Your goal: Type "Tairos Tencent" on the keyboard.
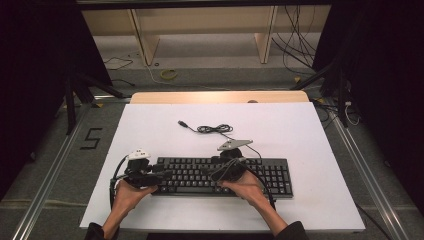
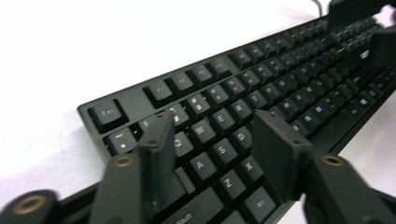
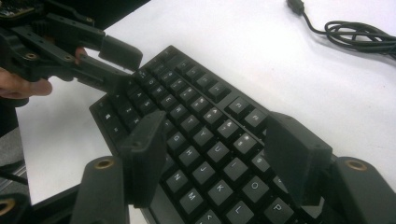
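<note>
A black keyboard (image 1: 272,175) (image 2: 261,79) (image 3: 196,116) lies along the near part of the white table top (image 1: 310,130). Its cable (image 1: 215,129) (image 3: 355,32) is coiled just behind it, ending in a loose USB plug (image 1: 183,122). My left gripper (image 1: 161,173) (image 2: 212,126) hovers over the keyboard's left end, open, its jaws standing either side of the Q, A and S keys with nothing held. My right gripper (image 1: 211,173) (image 3: 215,126) is over the middle keys, pointing left. It is open and holds nothing. The left gripper (image 3: 125,65) also appears in the right gripper view at the keyboard's far corner.
A wooden table edge (image 1: 220,96) runs along the far side. Metal rails (image 1: 47,185) flank the table on both sides. Beyond it stand a wooden shelf frame (image 1: 145,42) and loose floor cables (image 1: 295,50). The white surface has free room behind and to the right of the keyboard.
</note>
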`<state>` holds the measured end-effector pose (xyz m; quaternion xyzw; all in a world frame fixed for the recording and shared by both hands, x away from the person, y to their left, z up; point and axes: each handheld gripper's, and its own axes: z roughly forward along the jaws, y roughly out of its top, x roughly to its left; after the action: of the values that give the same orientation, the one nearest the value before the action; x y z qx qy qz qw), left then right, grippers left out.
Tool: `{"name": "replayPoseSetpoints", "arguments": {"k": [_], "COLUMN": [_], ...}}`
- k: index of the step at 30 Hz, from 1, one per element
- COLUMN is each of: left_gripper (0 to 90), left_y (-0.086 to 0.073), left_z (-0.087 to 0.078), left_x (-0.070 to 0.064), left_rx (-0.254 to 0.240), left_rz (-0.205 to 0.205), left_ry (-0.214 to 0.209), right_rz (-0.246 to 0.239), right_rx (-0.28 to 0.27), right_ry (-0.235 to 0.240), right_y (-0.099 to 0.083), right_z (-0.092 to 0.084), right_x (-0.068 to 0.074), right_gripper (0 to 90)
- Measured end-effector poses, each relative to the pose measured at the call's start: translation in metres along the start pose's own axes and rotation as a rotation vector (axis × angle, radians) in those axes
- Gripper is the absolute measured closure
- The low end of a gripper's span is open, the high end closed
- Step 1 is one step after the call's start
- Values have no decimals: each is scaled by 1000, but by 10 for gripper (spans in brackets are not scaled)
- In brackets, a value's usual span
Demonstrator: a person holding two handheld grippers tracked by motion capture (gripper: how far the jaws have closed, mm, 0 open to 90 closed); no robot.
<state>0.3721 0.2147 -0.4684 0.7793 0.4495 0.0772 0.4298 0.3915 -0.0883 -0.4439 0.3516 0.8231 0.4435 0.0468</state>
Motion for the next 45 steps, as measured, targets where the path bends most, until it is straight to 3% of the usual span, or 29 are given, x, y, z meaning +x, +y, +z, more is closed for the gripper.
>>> {"name": "replayPoseSetpoints", "arguments": {"k": [9,19,27,35,39,45], "left_gripper": [730,888,892,892,887,752], "left_y": [0,2,2,1,4,10], "left_z": [4,10,15,15,11,3], "left_x": [0,-3,-5,-7,-7,-9], "left_rx": [61,111,163,159,123,57], "left_rz": [16,50,69,73,60,41], "left_ry": [17,29,41,42,34,-2], "right_rz": [2,2,-2,2,-1,3], "right_rx": [-3,-1,-1,0,-6,-13], "right_ry": [-2,-4,-5,-8,-8,-10], "right_y": [-1,-2,-2,-1,-1,0], "right_z": [-3,-5,-4,-5,-6,-8], "right_x": [-1,-2,-2,-2,-3,-4], "right_gripper": [365,358,359,363,364,365]}}
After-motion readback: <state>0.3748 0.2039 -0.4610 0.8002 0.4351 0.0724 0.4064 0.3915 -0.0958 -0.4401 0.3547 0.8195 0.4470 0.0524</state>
